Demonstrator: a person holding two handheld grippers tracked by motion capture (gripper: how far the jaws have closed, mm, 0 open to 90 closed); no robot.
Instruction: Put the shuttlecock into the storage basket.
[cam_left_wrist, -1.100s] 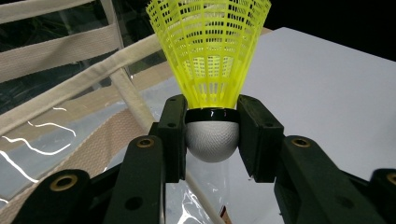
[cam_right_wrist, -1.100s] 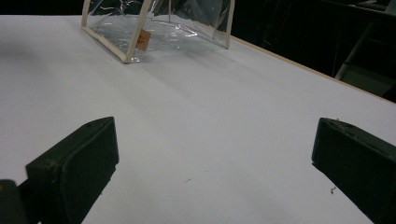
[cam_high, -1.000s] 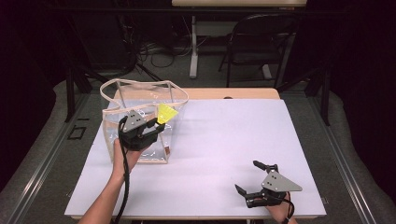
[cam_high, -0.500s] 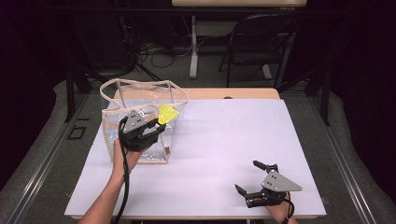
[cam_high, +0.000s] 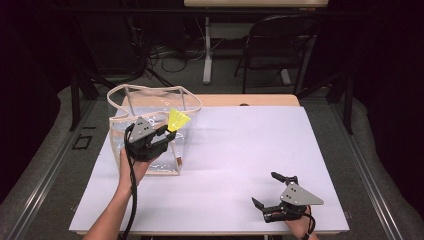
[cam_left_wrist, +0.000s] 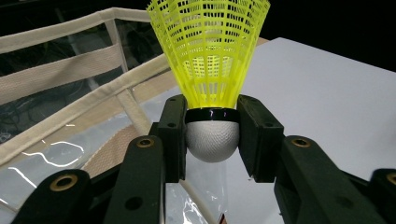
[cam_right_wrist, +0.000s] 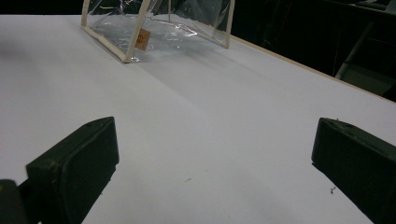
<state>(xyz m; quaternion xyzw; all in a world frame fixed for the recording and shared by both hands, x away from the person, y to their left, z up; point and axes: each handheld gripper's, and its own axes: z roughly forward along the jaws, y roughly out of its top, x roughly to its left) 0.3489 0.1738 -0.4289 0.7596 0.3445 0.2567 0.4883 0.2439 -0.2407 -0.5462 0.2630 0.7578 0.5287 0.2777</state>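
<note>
Over the open top of a clear plastic tote bag (cam_high: 150, 145) with cream webbing trim, near its right-hand rim: a yellow plastic shuttlecock (cam_high: 177, 120), clamped by its white cork base (cam_left_wrist: 212, 140) in the left gripper (cam_high: 165, 134), skirt pointing up and away from the hand. Fingers (cam_left_wrist: 173, 135) pressed against both sides of the cork just under the black band, a firm and centred hold, seen close in the left gripper view. Apparent step: dropping the shuttlecock into the bag. Best done by carrying the cork past the cream rim (cam_left_wrist: 93, 100) and well over the opening before letting go, since the hold sits close to that edge and the light skirt could catch on the strap or tip the shuttlecock out onto the white surface (cam_high: 240, 160). Worth lowering a little into the mouth of the bag, then parting the fingers cleanly, without brushing the soft, sagging walls. Right gripper (cam_high: 272, 192) low at the near right corner of the surface, well apart from the bag, fingers (cam_right_wrist: 77, 161) spread wide with nothing between them; free to steady the rim if the bag shifts.
</note>
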